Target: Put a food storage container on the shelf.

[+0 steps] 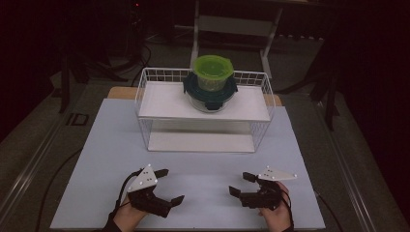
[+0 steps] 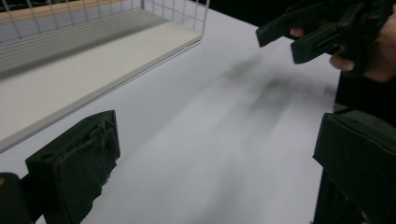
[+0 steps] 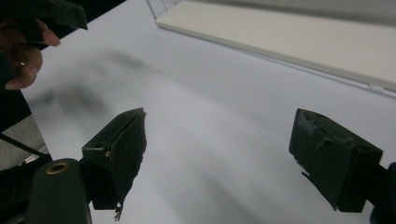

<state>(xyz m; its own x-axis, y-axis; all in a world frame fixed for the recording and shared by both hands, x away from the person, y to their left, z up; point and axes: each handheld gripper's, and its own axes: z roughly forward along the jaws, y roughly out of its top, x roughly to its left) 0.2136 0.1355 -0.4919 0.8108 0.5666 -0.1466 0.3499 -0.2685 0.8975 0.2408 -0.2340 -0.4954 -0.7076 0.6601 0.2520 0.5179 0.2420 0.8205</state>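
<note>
Two hand-held grippers rest low on the white worktop (image 1: 193,164), left gripper (image 1: 170,186) at seven o'clock, right gripper (image 1: 241,183) at five, fingers spread and empty. The stacked containers (image 1: 211,84), apparently lidded, sit at twelve on the wire rack (image 1: 145,96). Approach level, gripping the stack from both sides.

The high view looks from above the near side, forward and down, on the whole white surface (image 1: 111,145) and the wire rack (image 1: 205,110) at its far end. Each gripper view sits low and close, looking along its own claw over the surface. Both also catch the lower shelf (image 2: 70,70) of the rack and the opposite hand.
</note>
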